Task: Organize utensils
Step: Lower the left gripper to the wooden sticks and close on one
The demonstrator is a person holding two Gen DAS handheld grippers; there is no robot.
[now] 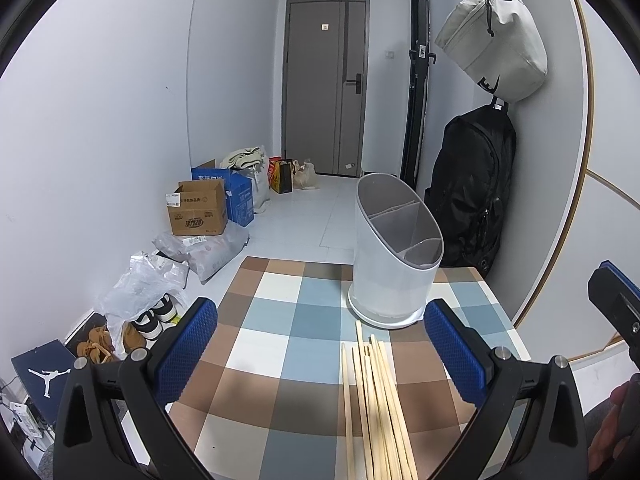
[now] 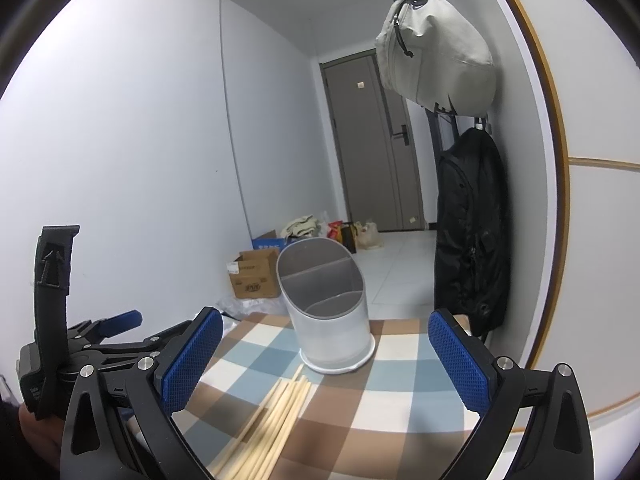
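Observation:
Several pale wooden chopsticks (image 1: 376,404) lie in a loose bundle on the checked tablecloth (image 1: 280,320), pointing at a white utensil holder (image 1: 394,264) with grey dividers at the table's far edge. My left gripper (image 1: 320,344) hovers open above the cloth, the chopsticks lying between its blue pads, nearer the right one. In the right wrist view the same chopsticks (image 2: 272,416) and holder (image 2: 330,312) show, and my right gripper (image 2: 326,360) is open above them, holding nothing. The left gripper's body (image 2: 80,344) sits at the left edge there.
The table's far edge drops to a tiled floor with cardboard boxes (image 1: 198,208), plastic bags (image 1: 148,292) and shoes (image 1: 154,316) on the left. A black backpack (image 1: 472,192) and a beige bag (image 1: 494,36) hang on the right wall beside the holder.

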